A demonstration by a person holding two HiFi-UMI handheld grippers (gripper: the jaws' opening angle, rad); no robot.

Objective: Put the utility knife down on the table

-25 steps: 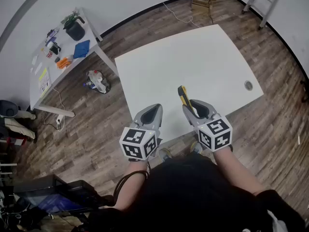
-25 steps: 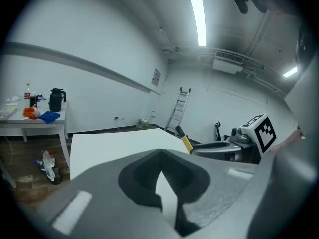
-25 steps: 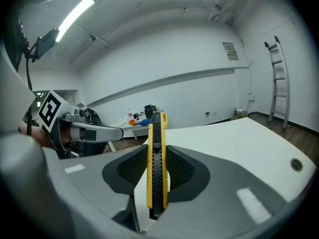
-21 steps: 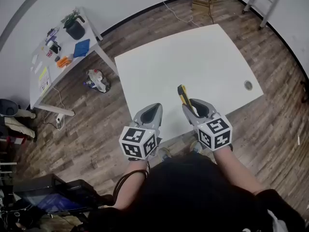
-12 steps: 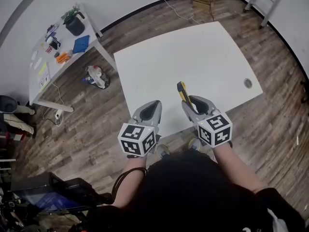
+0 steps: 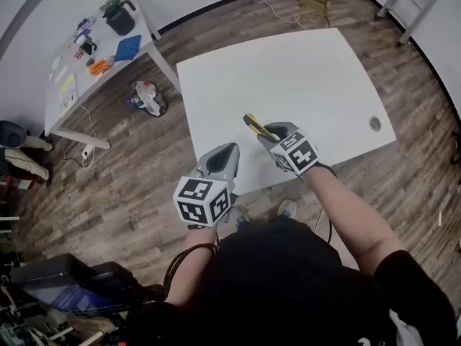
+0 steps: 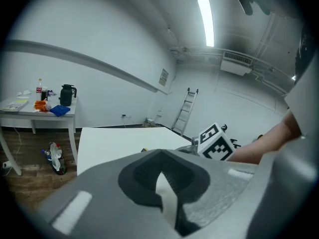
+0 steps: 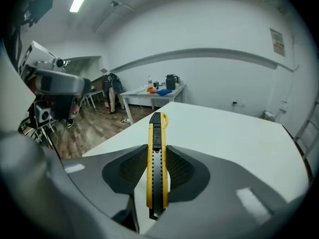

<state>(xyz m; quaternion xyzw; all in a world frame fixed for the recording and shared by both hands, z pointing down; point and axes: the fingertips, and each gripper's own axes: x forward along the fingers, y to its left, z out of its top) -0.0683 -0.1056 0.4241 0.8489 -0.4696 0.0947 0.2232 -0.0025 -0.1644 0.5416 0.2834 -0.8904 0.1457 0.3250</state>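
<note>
A yellow and black utility knife (image 8: pixel 156 158) is clamped between the jaws of my right gripper (image 8: pixel 157 171) and sticks out forward, above the near part of the white table (image 6: pixel 302 78). In the head view the utility knife (image 6: pixel 254 125) points up and to the left from the right gripper (image 6: pixel 272 137). My left gripper (image 6: pixel 222 157) hovers at the table's near edge with its jaws together and nothing between them. The left gripper view shows its jaws closed (image 7: pixel 162 185) and the right gripper's marker cube (image 7: pixel 214 142) ahead on the right.
A smaller white side table (image 6: pixel 68 85) with a black pot, a blue cloth and small items stands at the far left. A bag lies on the wood floor (image 6: pixel 148 99) beside it. A ladder (image 6: pixel 403 6) leans at the far right. The big table has a cable hole (image 6: pixel 374 123).
My right gripper has swung left and forward with the knife, turning so the knife now points up-left. The head view has shifted a little. The left gripper stays about where it was.
</note>
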